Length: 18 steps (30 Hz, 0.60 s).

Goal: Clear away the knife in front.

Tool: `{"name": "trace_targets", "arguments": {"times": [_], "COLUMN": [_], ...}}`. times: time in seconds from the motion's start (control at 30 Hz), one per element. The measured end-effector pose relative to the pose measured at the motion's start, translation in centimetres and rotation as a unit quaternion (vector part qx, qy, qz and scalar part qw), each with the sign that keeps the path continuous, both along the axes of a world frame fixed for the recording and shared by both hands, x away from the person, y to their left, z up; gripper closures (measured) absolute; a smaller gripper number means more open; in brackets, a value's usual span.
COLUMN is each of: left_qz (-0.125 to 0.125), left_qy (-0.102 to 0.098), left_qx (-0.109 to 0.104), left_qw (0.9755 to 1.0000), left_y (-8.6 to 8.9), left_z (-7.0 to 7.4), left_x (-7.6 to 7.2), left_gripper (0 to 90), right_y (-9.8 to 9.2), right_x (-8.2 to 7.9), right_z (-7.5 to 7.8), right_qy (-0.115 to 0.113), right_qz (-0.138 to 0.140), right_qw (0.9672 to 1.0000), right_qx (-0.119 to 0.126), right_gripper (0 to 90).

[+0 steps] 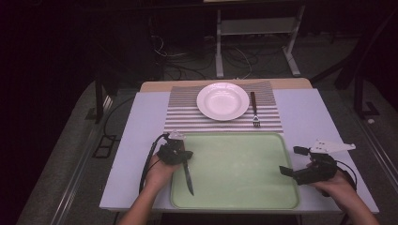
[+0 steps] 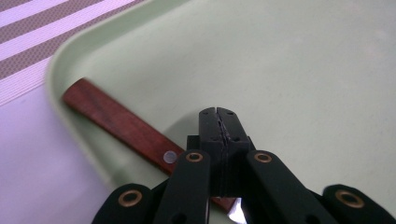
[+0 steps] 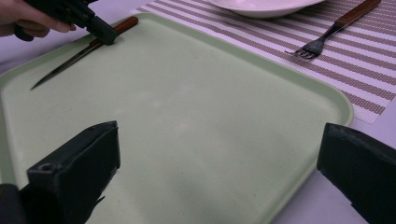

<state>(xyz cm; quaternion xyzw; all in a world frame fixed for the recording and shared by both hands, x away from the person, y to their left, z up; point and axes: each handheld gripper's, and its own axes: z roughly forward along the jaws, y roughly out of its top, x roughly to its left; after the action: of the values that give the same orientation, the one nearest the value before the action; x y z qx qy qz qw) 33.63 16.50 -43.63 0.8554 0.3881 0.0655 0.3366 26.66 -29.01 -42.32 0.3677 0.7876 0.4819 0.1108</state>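
Setting: a lab or test room staged as a dining spot. Dark surroundings, loose cables [image 1: 244, 58] on the floor, a metal equipment stand [image 1: 256, 37] behind. White worktop [image 1: 136, 140] bearing a striped placemat [image 1: 183, 112], plate [image 1: 222, 101], fork [image 1: 254, 108], green tray [image 1: 234, 168].

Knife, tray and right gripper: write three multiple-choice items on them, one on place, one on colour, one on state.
1. Where does the knife lie?
A. on the white plate
B. at the left side of the tray
C. on the striped mat

2. What colour is the tray?
A. pale green
B. red
C. black

3. How do the right gripper fingers stand?
A. shut on a fork
B. shut, empty
C. wide apart, gripping nothing

Key: 1 B, the high view shows its blade on the tray's floor near the left rim. 2 A, all three views show a pale green tray. 3 C, the right gripper view shows a broad gap between them.
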Motion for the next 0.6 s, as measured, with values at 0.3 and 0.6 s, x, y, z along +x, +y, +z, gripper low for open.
{"name": "trace_targets", "arguments": {"times": [0.3, 0.6], "left_qz": [0.0, -0.008], "left_qy": [0.0, -0.007], "left_qx": [0.005, 0.007], "left_qw": [1.0, 0.9999], "left_y": [1.1, 1.0], "left_z": [0.1, 0.2], "left_x": [0.0, 0.1], "left_gripper": [89.4, 85.4], "right_y": [0.1, 0.1], "right_x": [0.0, 0.0], "right_z": [0.0, -0.1], "right_qy": [0.002, 0.003], "right_qz": [0.002, 0.002], "right_qw": [1.0, 1.0], "right_qx": [-0.002, -0.003], "right_gripper": [0.0, 0.0]}}
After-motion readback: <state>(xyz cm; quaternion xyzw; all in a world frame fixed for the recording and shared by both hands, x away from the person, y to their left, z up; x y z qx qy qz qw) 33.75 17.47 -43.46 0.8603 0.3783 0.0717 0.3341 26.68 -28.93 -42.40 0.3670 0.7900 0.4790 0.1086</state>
